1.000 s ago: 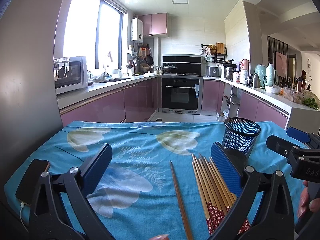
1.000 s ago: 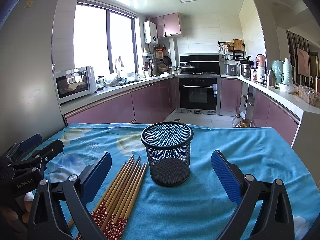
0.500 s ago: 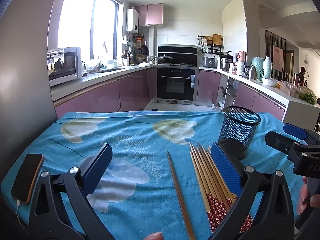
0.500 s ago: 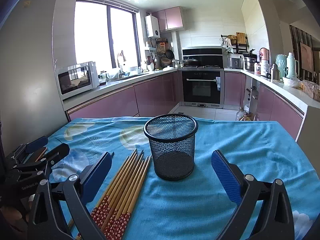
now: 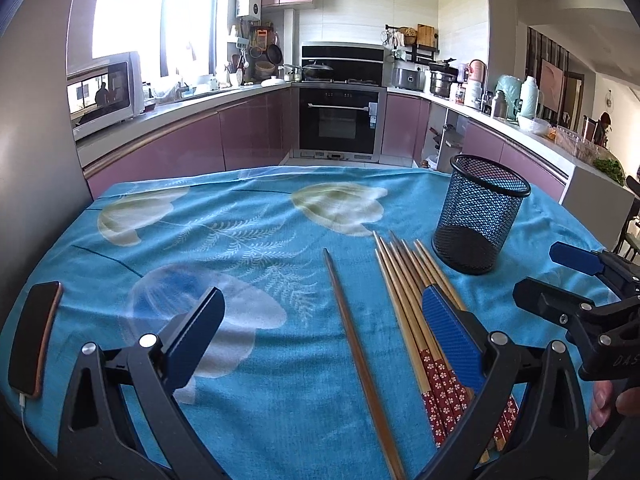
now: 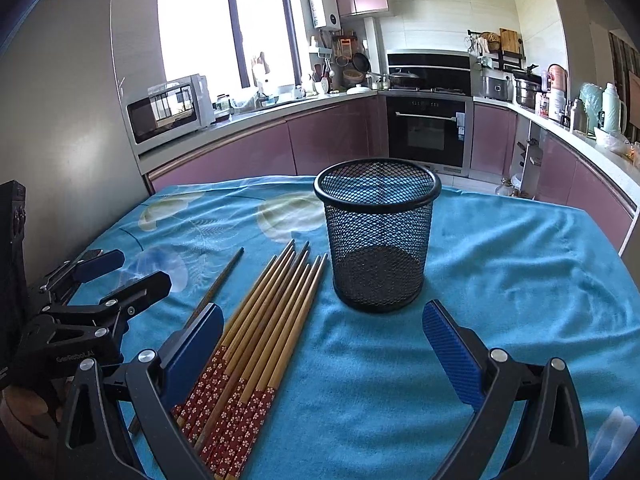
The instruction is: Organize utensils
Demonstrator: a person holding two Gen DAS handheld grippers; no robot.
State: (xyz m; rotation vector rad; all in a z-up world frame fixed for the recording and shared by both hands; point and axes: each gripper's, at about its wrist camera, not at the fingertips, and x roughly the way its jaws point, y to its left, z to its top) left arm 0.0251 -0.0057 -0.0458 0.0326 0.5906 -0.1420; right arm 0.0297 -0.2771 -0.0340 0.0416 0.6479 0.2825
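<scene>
Since the earlier frames, both cameras are carried nearer to and higher over the chopsticks, and the mesh cup is seen larger in the right wrist view. The surface (image 5: 248, 420), covered with a blue flowered cloth, is the largest thing shown. The black mesh cup (image 6: 378, 236) is stood upright on it and serves as the landmark. Just left of the cup, a bundle of chopsticks (image 6: 264, 320) with red patterned ends is laid flat, tips pointed toward the cup's base. A single darker chopstick (image 5: 360, 360) is laid apart, further left of the cup than the bundle. A phone (image 5: 34, 340) is placed far left of the cup, at the cloth's edge. The left tool (image 5: 324, 340) is held wide open above the single chopstick, nothing gripped. The right tool (image 6: 322, 352) is likewise held wide open, in front of the cup.
</scene>
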